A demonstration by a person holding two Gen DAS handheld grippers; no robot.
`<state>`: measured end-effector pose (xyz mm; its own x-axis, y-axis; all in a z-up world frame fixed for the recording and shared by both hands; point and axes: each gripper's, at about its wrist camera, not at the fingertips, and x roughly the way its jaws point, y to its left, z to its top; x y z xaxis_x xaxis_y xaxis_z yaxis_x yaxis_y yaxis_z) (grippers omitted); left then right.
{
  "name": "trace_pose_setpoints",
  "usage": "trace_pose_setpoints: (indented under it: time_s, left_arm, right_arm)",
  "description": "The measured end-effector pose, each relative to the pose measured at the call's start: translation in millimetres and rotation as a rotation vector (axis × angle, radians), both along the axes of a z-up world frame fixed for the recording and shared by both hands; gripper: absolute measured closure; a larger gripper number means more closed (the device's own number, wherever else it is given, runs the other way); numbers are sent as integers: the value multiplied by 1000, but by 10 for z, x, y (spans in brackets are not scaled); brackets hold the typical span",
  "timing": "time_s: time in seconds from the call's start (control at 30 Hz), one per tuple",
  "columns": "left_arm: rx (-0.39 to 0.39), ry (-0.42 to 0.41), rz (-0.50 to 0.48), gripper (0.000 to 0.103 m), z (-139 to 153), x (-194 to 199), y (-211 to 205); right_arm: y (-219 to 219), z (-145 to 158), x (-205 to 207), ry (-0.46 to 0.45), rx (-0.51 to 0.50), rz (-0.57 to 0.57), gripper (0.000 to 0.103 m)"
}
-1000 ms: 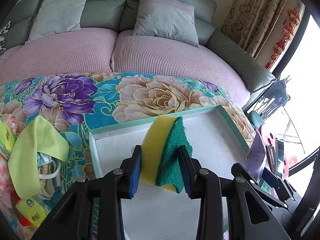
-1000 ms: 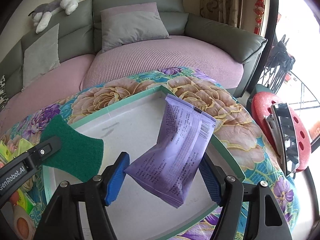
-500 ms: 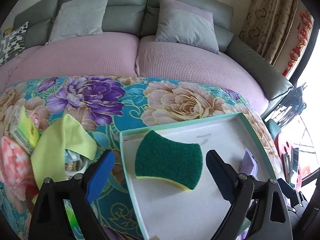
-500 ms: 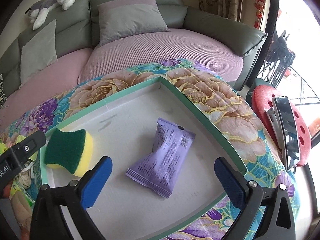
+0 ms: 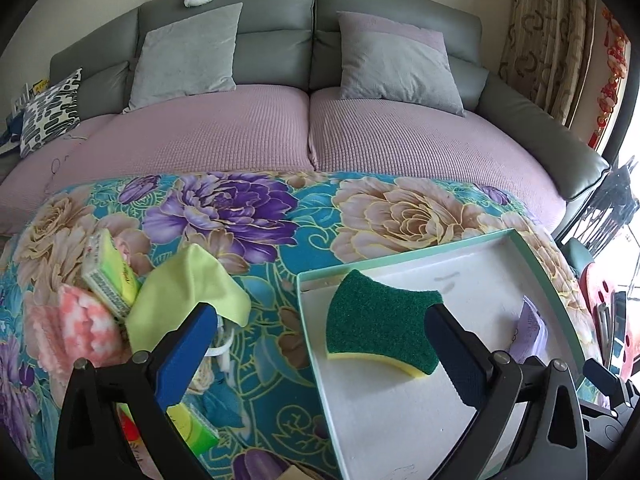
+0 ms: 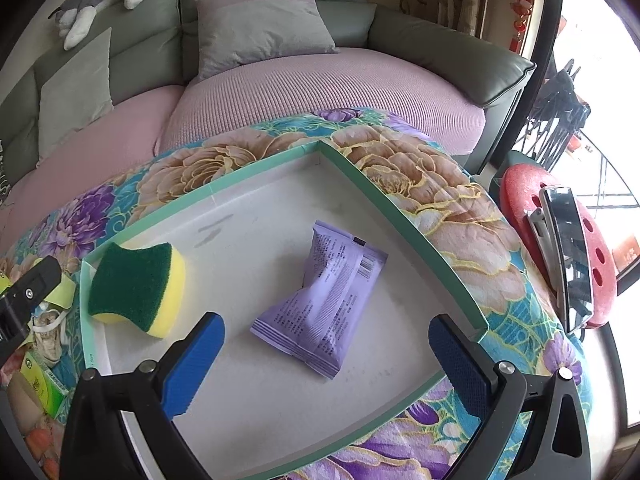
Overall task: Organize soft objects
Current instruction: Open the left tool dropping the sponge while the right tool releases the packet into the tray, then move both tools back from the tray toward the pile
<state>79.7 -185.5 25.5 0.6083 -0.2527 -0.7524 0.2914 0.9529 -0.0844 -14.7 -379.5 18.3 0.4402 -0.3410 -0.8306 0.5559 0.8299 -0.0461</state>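
Two soft things already lie in the shallow green-rimmed tray (image 6: 256,178): the green-and-yellow scouring sponge (image 6: 136,290) close to its left rim near the far-left corner, and the purple sachet (image 6: 326,298) about mid-tray, well apart from the sponge. The left hand-held gripper (image 5: 320,354) has just been opening and now stands wide; the sponge (image 5: 380,324) rests on the tray floor ahead of it, with neither pad pressing on it. The right hand-held gripper (image 6: 326,364) has likewise just opened fully, the sachet lying free on the tray between and ahead of its pads.

What looks left is the heap on the flowered cloth (image 5: 256,216) left of the tray: a yellow-green microfibre cloth (image 5: 188,292), a pink-and-white fluffy item (image 5: 76,328), green tissue packs (image 5: 108,276) and something white and stringy I cannot identify. So, by my reckoning, the job is partly done.

The tray has plenty of bare floor along its near and right sides. Its raised rim is the edge to clear when bringing items across from the heap, and the covered surface drops away just beyond the tray's right rim
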Motion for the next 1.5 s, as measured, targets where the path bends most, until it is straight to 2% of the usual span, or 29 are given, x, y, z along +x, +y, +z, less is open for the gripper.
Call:
trace_pose_setpoints:
  time_s: [0.17, 0.37, 0.57, 0.77, 0.9, 1.1, 1.37, 1.5]
  left_arm:
    - [-8, -19, 24, 0, 137, -47, 165]
    - [11, -34, 108, 0, 286, -101, 565]
    - [31, -58, 211, 0, 400, -194, 1026]
    - [17, -85, 343, 0, 496, -301, 1563]
    - [14, -94, 408, 0, 506, -370, 1821]
    - [-35, -79, 472, 0, 466, -396, 2123]
    - [-72, -64, 531, 0, 399, -469, 2478]
    - [-101, -25, 547, 0, 298, -451, 2624]
  right_arm:
    - [116, 89, -12, -9, 0, 29, 0]
    - [410, 178, 27, -17, 11, 99, 0]
    - [928, 227, 139, -40, 55, 232, 0]
    - [1459, 255, 214, -65, 82, 354, 0]
    - [1777, 235, 253, -70, 94, 422, 0]
    - [2113, 189, 270, -64, 96, 495, 0]
    - [2314, 99, 327, -52, 97, 535, 0]
    - [2362, 19, 362, -36, 109, 552, 0]
